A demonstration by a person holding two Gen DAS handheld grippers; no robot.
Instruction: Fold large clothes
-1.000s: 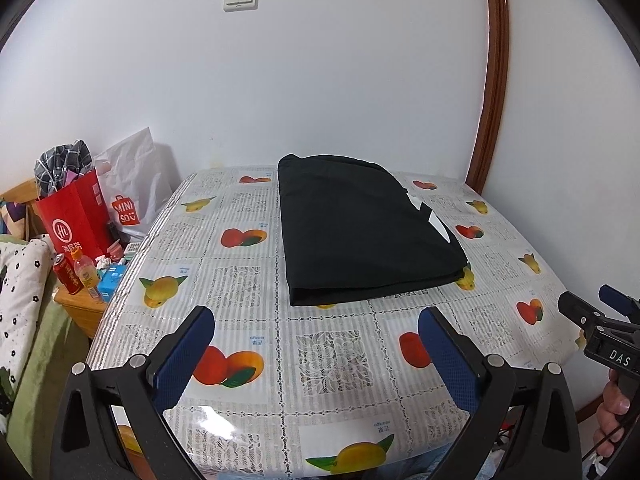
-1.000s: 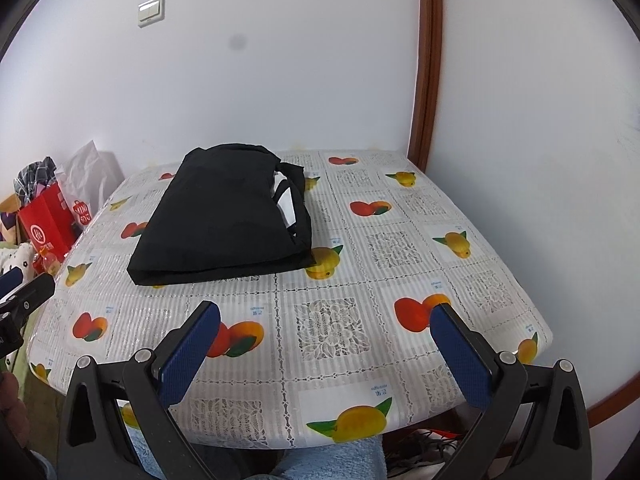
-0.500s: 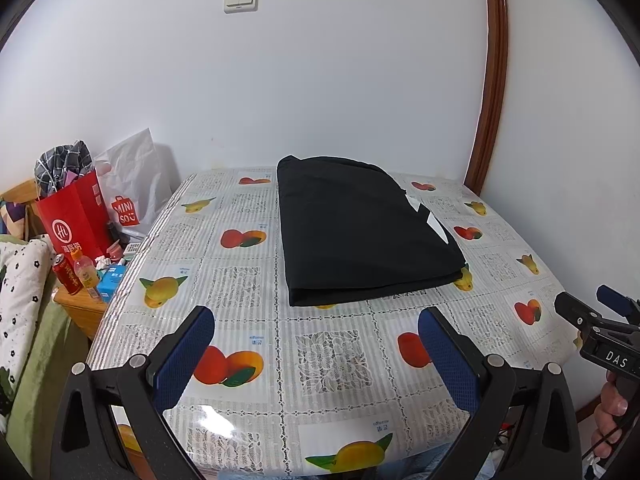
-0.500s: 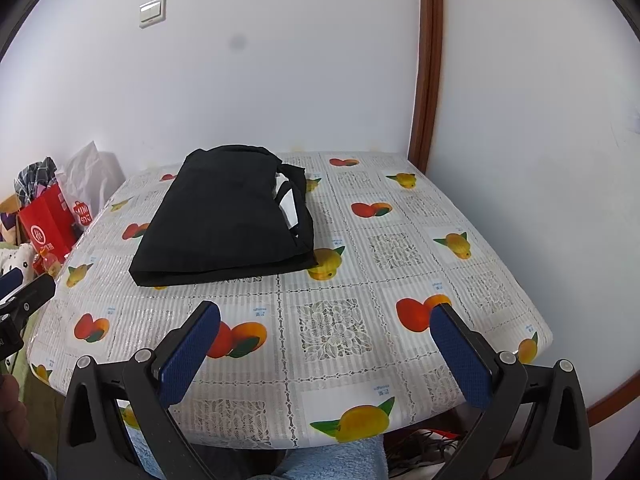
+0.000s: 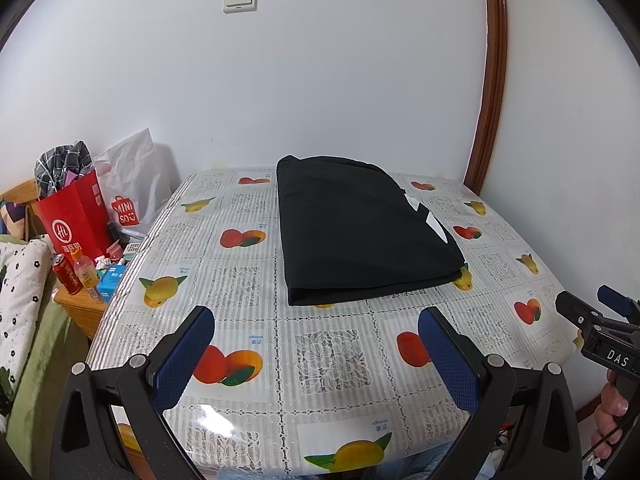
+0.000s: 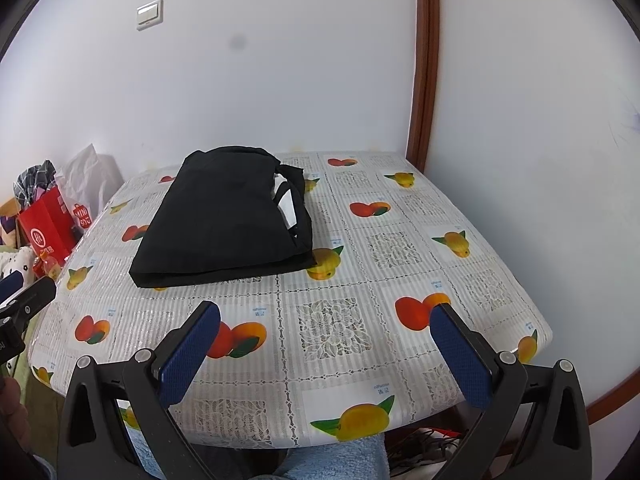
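Observation:
A black garment (image 5: 360, 228) lies folded into a thick rectangle on the far half of the table, with a bit of white showing at its right edge; it also shows in the right wrist view (image 6: 228, 216). My left gripper (image 5: 316, 352) is open and empty, held above the near table edge, well short of the garment. My right gripper (image 6: 326, 344) is open and empty too, over the near edge. Each gripper shows at the side of the other's view: the right one (image 5: 600, 320), the left one (image 6: 20, 300).
The table (image 5: 328, 344) has a fruit-print plastic cloth and stands in a wall corner. A brown door frame (image 5: 490, 80) rises at the right. Left of the table are a red paper bag (image 5: 74, 216), a white bag, a can and bottle on a low stand.
Both grippers have drifted very slightly; the garment lies where it was. Nothing taken hold of or let go.

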